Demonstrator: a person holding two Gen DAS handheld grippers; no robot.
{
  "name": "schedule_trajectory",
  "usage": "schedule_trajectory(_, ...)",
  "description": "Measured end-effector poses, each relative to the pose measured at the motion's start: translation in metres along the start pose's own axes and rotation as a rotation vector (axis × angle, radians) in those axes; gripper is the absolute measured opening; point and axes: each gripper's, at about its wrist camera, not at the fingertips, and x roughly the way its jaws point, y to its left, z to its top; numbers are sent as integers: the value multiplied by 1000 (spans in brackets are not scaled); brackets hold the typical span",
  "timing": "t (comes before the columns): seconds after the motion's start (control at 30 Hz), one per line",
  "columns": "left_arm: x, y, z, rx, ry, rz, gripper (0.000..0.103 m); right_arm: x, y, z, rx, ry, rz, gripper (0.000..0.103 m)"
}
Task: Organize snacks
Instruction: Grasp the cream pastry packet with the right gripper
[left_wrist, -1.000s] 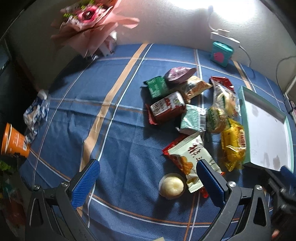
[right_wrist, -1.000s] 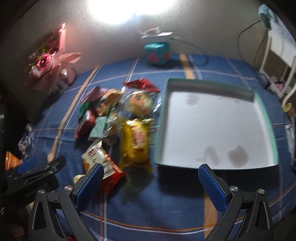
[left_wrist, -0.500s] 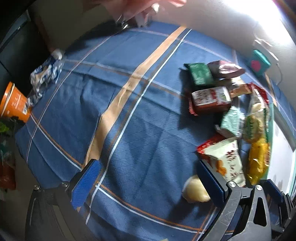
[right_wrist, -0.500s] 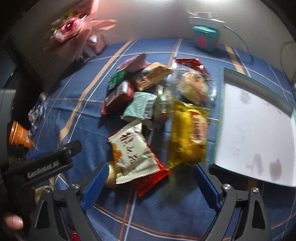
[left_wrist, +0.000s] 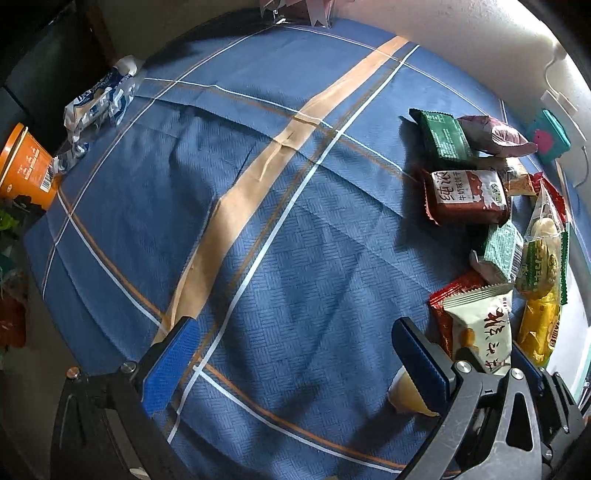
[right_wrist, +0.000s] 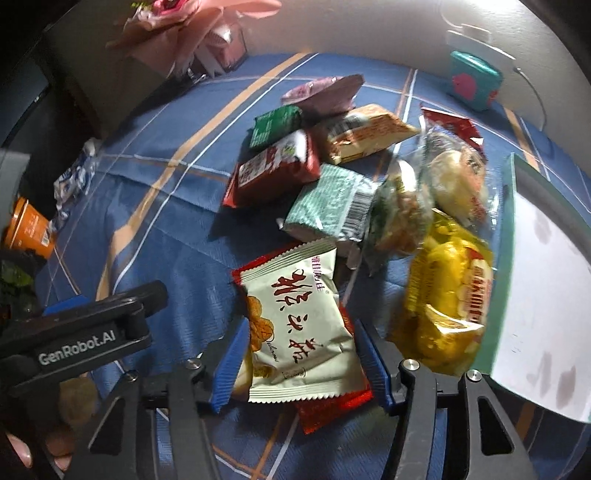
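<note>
Your right gripper (right_wrist: 301, 363) has its jaws either side of the white packet (right_wrist: 295, 328), blue pads close to its edges or just touching; whether they already pinch it you cannot tell from this view, so count them as part closed around it, not clamped. The packet lies on a red packet (right_wrist: 332, 406) at the near end of the snack pile, likely why it is your first pick: it is on top and nearest you. The tray (right_wrist: 543, 295) sits just to the right of the pile, bare inside, a short carry away; the yellow bag (right_wrist: 447, 306) lies against its near wall, so lift the packet clear before you swing right.

Your left gripper (left_wrist: 291, 365) hangs over bare cloth (left_wrist: 280, 240) with jaws wide apart and nothing between them; it seems parked to the left to keep out of the right hand's path. Beside its right jaw a pale round sweet (left_wrist: 406, 397) rests on the cloth, touching or nearly touching the white packet's corner; mind it does not roll when the packet lifts. The remaining snacks sit heaped between you and the wall, none in the tray yet.
</note>
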Motion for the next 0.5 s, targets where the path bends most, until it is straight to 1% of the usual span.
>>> schedule_trajectory(0.07,5,1,2,2,2,-8,103,5,2,0,-7,10,7,62)
schedule_trajectory(0.1,7,3,2,4,3,-12,103,6,3,0,-10,12,8,61)
schedule_trajectory(0.13,7,4,1,5,6,-15,103,6,4,0,-16,9,11,55)
schedule_trajectory(0.23,6,1,0,10,15,-15,103,4,6,-1,-18,5,23,49)
schedule_trajectory(0.37,4,-5,-3,19,29,-15,103,7,9,-1,-29,7,17,49)
schedule_trajectory(0.47,0,-8,-5,15,37,-16,103,5,7,-4,-18,1,26,45)
schedule_trajectory(0.5,1,-7,-7,14,39,-19,103,3,5,-5,-8,-3,24,40)
